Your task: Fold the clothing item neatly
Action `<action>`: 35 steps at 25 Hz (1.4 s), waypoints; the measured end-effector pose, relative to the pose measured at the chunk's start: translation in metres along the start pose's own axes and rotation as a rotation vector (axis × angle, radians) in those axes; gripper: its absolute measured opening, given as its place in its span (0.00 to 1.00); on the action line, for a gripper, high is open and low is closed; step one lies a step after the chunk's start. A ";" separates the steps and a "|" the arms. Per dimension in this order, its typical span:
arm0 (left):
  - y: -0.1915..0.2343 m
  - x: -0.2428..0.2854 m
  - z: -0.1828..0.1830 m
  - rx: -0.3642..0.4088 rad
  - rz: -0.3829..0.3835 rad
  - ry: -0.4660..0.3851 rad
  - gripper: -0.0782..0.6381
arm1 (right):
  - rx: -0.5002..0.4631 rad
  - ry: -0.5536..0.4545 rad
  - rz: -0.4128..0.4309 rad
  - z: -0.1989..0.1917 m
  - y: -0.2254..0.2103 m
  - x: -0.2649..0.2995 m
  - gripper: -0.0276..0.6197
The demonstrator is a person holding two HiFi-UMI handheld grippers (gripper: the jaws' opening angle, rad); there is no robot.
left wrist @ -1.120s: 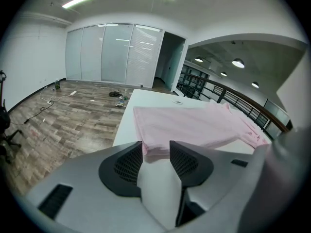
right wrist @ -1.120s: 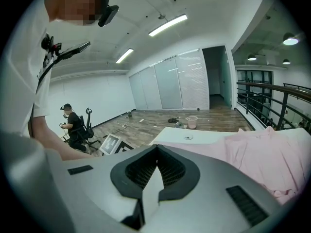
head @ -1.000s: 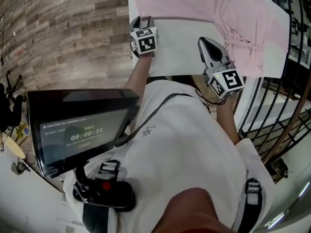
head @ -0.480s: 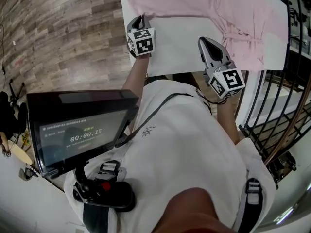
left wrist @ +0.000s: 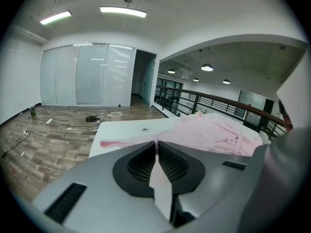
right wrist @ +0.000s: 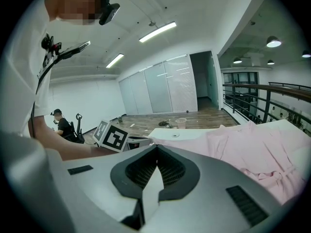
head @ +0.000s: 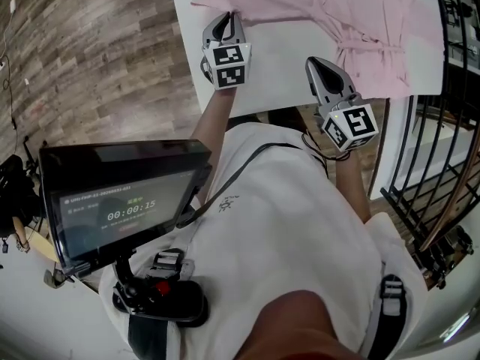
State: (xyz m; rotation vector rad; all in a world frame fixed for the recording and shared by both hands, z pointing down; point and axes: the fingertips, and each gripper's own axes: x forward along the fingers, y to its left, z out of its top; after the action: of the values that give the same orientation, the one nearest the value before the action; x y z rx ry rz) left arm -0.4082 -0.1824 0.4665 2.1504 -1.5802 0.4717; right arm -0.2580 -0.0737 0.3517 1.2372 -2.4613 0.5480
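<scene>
Head view: looks steeply down on a flat white tabletop point(head: 277, 58) with a pale pink cloth garment point(head: 360, 13) spread over its far part. Shows the garment flatter at the left, rumpled toward the right, with a tied band across its near right portion. Finds the left gripper point(head: 227, 17) at the garment's near left edge, tips right on the cloth. Puts the right gripper point(head: 321, 66) over bare tabletop near the front edge, close to the garment but apart from it.

Left gripper view: shows that gripper point(left wrist: 156, 142) with jaws just brought together, pad against pad, and pink cloth point(left wrist: 214, 132) beginning directly at the tips. Appears to pinch a thin edge of the garment, though the narrow seam between the pads makes this hard to confirm. Shows a pink strip lying flat on the tabletop point(left wrist: 126, 132) to the left.

Right gripper view: shows the right gripper point(right wrist: 156, 147) fully closed, nothing between its pads, with the garment point(right wrist: 252, 149) ahead and to the right.
</scene>
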 end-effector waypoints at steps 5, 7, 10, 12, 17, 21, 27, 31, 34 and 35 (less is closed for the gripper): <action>-0.041 0.002 0.023 0.079 -0.063 -0.046 0.14 | 0.020 -0.033 -0.032 -0.002 -0.013 -0.022 0.05; -0.057 0.004 0.030 0.109 -0.077 -0.054 0.14 | 0.029 -0.054 -0.044 -0.001 -0.022 -0.032 0.05; -0.092 0.007 0.041 0.147 -0.091 -0.067 0.14 | 0.044 -0.082 -0.059 -0.003 -0.045 -0.057 0.05; -0.120 0.010 0.047 0.167 -0.099 -0.071 0.14 | 0.058 -0.095 -0.066 -0.009 -0.065 -0.077 0.05; -0.157 0.024 0.071 0.217 -0.115 -0.110 0.14 | 0.081 -0.119 -0.074 -0.012 -0.097 -0.096 0.05; -0.209 0.040 0.079 0.245 -0.113 -0.107 0.14 | 0.093 -0.133 -0.072 -0.014 -0.138 -0.126 0.05; -0.283 0.068 0.076 0.258 -0.079 -0.082 0.14 | 0.101 -0.137 -0.042 -0.027 -0.204 -0.169 0.05; -0.298 0.071 0.081 0.263 -0.050 -0.072 0.14 | 0.104 -0.136 -0.018 -0.025 -0.222 -0.184 0.05; -0.304 0.071 0.082 0.255 -0.023 -0.064 0.14 | 0.101 -0.140 0.005 -0.021 -0.231 -0.193 0.05; -0.306 0.072 0.081 0.257 -0.014 -0.063 0.14 | 0.101 -0.141 0.013 -0.022 -0.235 -0.194 0.05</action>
State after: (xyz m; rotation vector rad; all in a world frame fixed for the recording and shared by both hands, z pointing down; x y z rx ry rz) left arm -0.0928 -0.2039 0.3923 2.3851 -1.6119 0.6387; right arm 0.0462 -0.0583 0.3275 1.3427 -2.5881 0.6149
